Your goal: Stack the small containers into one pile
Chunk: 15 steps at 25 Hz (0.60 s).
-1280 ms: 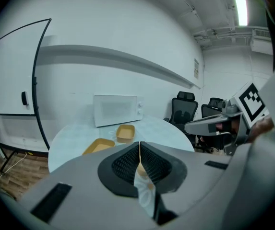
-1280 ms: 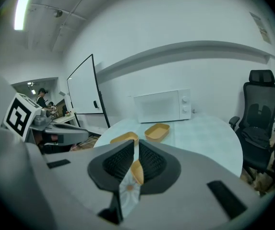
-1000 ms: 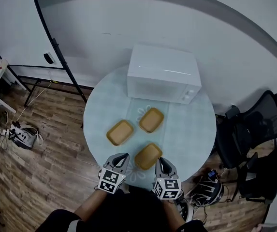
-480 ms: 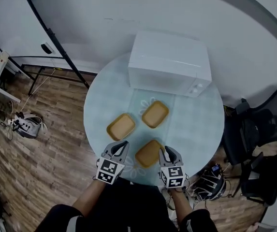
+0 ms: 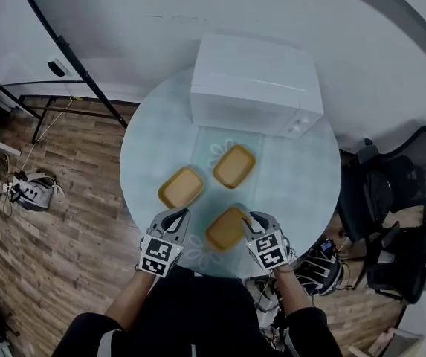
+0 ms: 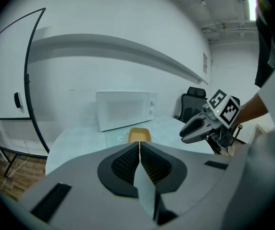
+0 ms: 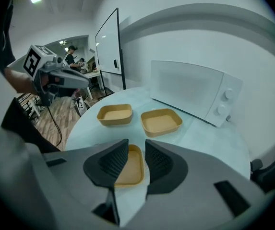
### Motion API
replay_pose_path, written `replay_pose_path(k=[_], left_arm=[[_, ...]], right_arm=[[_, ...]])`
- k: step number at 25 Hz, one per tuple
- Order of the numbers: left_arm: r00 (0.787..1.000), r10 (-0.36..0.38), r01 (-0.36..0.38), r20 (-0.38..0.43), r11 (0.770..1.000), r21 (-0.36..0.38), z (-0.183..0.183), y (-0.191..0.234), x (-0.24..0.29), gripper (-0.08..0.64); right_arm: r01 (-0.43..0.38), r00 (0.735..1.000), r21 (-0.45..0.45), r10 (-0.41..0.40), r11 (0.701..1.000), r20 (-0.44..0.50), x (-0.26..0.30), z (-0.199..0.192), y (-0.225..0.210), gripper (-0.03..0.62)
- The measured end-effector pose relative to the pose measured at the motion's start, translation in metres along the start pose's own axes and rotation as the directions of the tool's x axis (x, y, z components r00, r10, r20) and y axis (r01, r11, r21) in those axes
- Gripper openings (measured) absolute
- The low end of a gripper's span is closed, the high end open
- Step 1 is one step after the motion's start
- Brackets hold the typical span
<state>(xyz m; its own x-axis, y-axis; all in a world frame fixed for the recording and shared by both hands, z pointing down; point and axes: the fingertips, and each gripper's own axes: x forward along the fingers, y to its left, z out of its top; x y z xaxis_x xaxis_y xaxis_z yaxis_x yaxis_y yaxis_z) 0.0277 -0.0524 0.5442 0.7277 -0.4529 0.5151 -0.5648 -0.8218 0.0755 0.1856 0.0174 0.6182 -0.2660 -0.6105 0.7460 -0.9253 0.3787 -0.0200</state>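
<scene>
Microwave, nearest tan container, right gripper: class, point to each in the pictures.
microwave (image 5: 256,76), head view, its top panel.
nearest tan container (image 5: 226,230), head view, its floor.
right gripper (image 7: 136,148), right gripper view, midway between its fingertips.

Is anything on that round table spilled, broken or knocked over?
Nothing stands out. The near container, left container and far container all sit upright, empty and apart on the table, in front of the white microwave. No spill or damage shows.
</scene>
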Motion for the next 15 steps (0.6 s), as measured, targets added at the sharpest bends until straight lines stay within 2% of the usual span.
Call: replay_pose_path(k=[7,15], left_arm=[[0.999,0.035,-0.035,-0.015,0.999,-0.025,-0.01,0.012,-0.01,0.015],[0.996,0.087,-0.089,-0.032,0.994,-0.059,-0.023,0.026,-0.021,0.015]], right_arm=[[-0.084,0.992,-0.009,0.082,0.996,-0.099,0.025,-0.021,-0.006,0.103],[-0.131,0.972,-0.053,0.118,0.99,-0.204,0.055,-0.045,-0.008,0.103]])
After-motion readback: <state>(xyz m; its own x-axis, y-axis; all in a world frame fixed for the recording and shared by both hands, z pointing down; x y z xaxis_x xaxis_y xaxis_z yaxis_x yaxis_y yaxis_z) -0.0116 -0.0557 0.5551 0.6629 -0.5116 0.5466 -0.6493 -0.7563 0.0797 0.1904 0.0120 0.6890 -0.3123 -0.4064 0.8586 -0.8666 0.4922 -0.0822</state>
